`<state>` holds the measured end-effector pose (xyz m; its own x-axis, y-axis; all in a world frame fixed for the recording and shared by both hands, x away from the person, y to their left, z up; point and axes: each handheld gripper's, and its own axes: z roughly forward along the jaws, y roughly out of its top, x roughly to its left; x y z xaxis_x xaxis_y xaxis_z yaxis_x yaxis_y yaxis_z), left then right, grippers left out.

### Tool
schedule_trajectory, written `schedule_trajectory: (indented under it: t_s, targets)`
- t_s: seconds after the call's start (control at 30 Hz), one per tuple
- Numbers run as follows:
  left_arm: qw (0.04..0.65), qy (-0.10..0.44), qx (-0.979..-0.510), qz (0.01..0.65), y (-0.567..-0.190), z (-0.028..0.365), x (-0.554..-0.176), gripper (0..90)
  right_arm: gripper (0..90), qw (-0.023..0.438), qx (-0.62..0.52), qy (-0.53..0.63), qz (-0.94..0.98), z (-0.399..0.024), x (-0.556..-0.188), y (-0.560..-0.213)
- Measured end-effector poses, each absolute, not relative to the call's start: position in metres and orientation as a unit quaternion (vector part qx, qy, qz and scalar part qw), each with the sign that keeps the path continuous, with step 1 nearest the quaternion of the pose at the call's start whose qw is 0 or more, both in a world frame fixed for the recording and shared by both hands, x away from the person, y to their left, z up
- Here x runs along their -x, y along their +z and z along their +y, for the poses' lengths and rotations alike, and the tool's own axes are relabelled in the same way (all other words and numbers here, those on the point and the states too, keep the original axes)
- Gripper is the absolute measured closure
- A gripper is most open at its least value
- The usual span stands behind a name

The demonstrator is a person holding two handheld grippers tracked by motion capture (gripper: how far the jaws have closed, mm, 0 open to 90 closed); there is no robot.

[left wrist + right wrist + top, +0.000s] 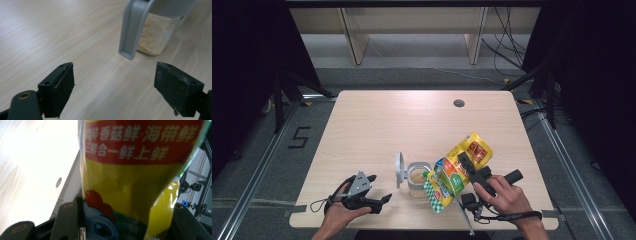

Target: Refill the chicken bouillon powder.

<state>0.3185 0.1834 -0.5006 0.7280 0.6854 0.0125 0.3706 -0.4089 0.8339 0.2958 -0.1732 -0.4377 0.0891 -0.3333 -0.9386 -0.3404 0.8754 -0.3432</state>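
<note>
Left tool rests on the table left of the clear container, jaws spread wide and empty. Container holds pale granules (grey lid flipped up on its left side). Right tool clamps the yellow seasoning pouch, tilted just right of the container.

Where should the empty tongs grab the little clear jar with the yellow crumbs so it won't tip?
I'd grip the jar low on its clear body, the left tongs coming from its near side and closing across its width. The grey lid is flipped open and hangs down one side, so avoid that. The jar stands upright and is only part full.
</note>
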Motion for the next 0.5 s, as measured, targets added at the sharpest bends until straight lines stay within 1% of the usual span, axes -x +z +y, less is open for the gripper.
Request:
schedule_trajectory:
  t_s: [0.03,0.07,0.13,0.33,0.47,0.5]
  targets:
    - [0.430,0.189,-0.827,0.310,-0.4996,0.1851,-0.3193,16.1,51.8,0.694,0.250,0.003,0.675,-0.1733,-0.2958,-0.4378]
    - [0.433,0.181,-0.822,0.322,-0.5006,0.1840,-0.3181,16.1,51.8,0.695,0.250,0.002,0.675,-0.1734,-0.2956,-0.4375]
    - [0.435,0.182,-0.825,0.312,-0.5002,0.1842,-0.3200,16.1,51.8,0.694,0.249,0.004,0.675,-0.1737,-0.2959,-0.4373]
    - [0.437,0.180,-0.819,0.326,-0.5007,0.1829,-0.3180,16.1,51.9,0.695,0.251,0.001,0.674,-0.1733,-0.2958,-0.4366]
    - [0.437,0.181,-0.819,0.325,-0.5008,0.1831,-0.3182,16.1,51.9,0.697,0.244,0.004,0.675,-0.1740,-0.2951,-0.4372]
    - [0.436,0.186,-0.823,0.313,-0.5003,0.1840,-0.3198,16.1,51.9,0.696,0.246,0.002,0.674,-0.1740,-0.2952,-0.4368]
